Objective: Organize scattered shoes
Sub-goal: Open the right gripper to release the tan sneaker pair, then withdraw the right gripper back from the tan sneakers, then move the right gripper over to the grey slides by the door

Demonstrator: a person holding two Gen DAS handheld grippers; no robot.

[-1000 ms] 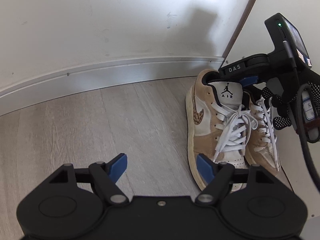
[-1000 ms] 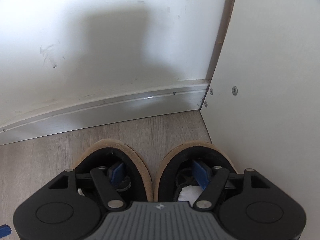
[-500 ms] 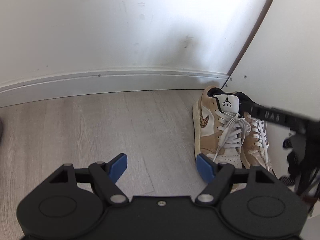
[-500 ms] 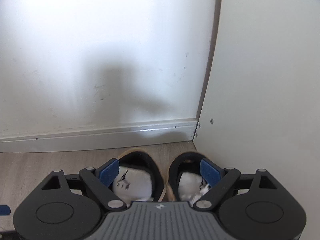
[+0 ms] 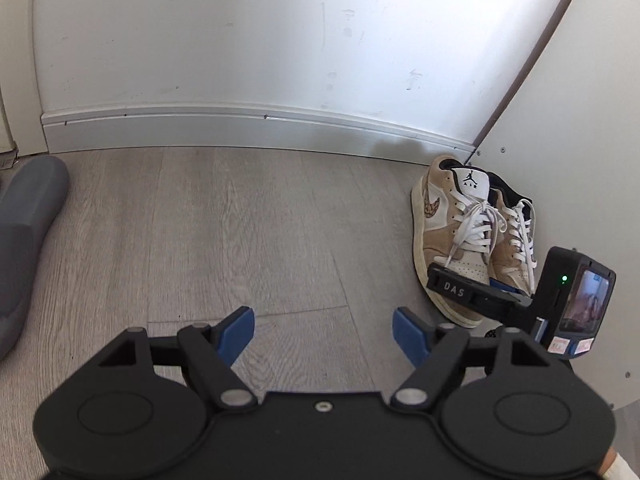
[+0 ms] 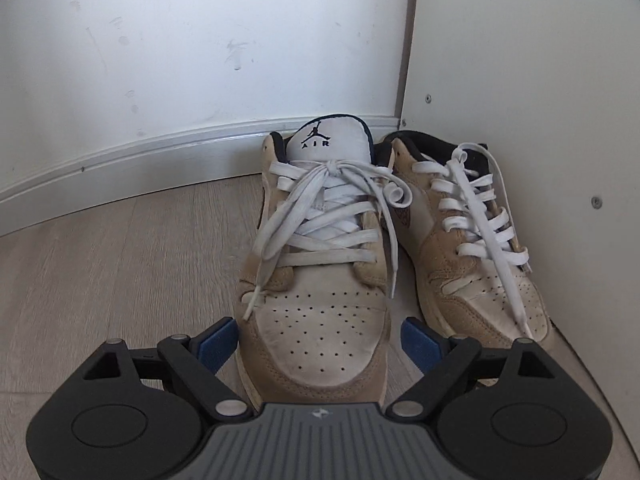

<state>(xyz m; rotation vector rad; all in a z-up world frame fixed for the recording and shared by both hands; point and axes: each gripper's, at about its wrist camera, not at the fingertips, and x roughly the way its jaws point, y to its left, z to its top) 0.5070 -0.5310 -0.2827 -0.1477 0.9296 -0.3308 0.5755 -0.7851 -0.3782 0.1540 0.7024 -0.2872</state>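
A pair of tan and white sneakers with white laces stands side by side in the corner, heels to the baseboard. The left sneaker (image 6: 320,280) (image 5: 448,232) and the right sneaker (image 6: 476,256) (image 5: 514,240) touch each other. My right gripper (image 6: 318,342) is open, above the toe of the left sneaker, holding nothing; it also shows in the left wrist view (image 5: 496,292). My left gripper (image 5: 324,334) is open and empty above bare floor, left of the pair.
A white wall with a baseboard (image 5: 248,128) runs along the back. A white panel (image 6: 540,120) closes the right side next to the sneakers. A grey shoe-like object (image 5: 24,232) lies at the far left on the wood floor (image 5: 240,232).
My right gripper has pulled back from the sneaker openings to above the toes. My left gripper has drawn back and left, so the pair looks smaller and farther away.
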